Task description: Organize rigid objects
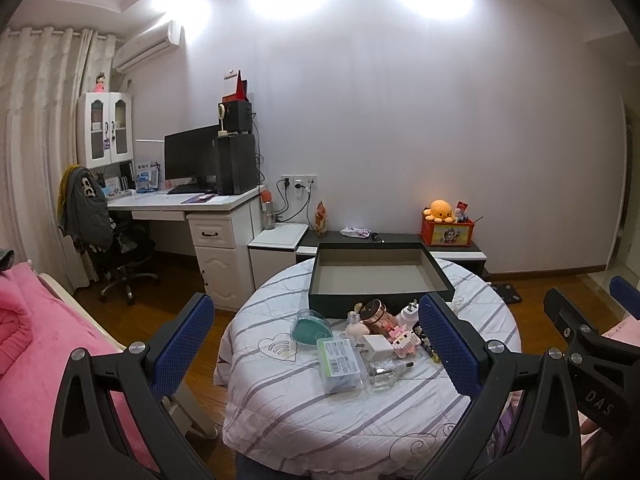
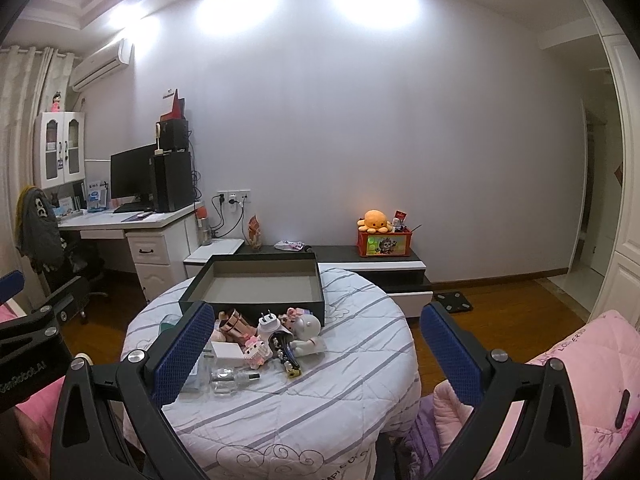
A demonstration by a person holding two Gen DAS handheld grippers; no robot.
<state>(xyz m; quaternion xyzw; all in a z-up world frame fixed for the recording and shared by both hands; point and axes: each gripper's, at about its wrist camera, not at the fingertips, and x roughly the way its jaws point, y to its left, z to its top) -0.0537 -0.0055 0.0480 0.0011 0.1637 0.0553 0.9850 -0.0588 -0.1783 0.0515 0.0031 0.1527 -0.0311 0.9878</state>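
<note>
While both tools hang above the near edge of the round table (image 1: 304,420), covered in a striped white quilt, neither touches anything: the left hand-held gripper (image 1: 316,344) has its blue-padded jaws spread wide with nothing between them, and the right hand-held gripper (image 2: 320,352) is likewise wide apart and empty.

A dark shallow box (image 1: 380,304) with a grey inside sits at the far side of the table, and nothing lies in it. Just in front of its near wall the rigid objects lie in a loose heap. From the left wrist view, a teal round case (image 1: 312,326) lies at the left of the heap, a clear packet with a green-and-white label (image 1: 342,364) nearest the camera, and a clear glass bottle (image 1: 386,372) on its side just right of the packet. A white charger cube (image 1: 378,346) sits between the packet and a pink block figure (image 1: 404,338). A rose-gold jar (image 1: 378,314) leans close to the box wall, with a white plug adapter (image 1: 408,312) beside it. In the right wrist view a white toy figure (image 2: 308,330) lies at the right of the heap, touching a bundle of dark cord with a yellow tag (image 2: 286,356)
</note>
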